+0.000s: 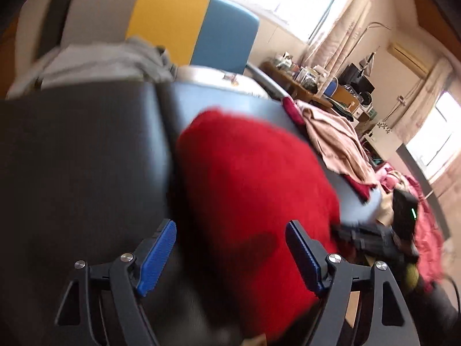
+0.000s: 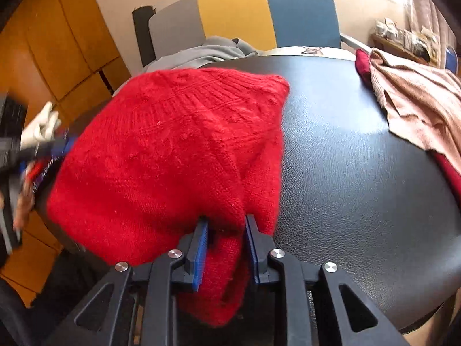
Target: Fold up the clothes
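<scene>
your red knit sweater lies bunched on the black table, long axis running from near left to far right, ribbed band at the far edge. its left side overhangs the table's left edge; open surface spreads to the right, up to a pink garment. your right gripper pinches a near fold. your left gripper gapes wide, sweater between its fingers untouched.
</scene>
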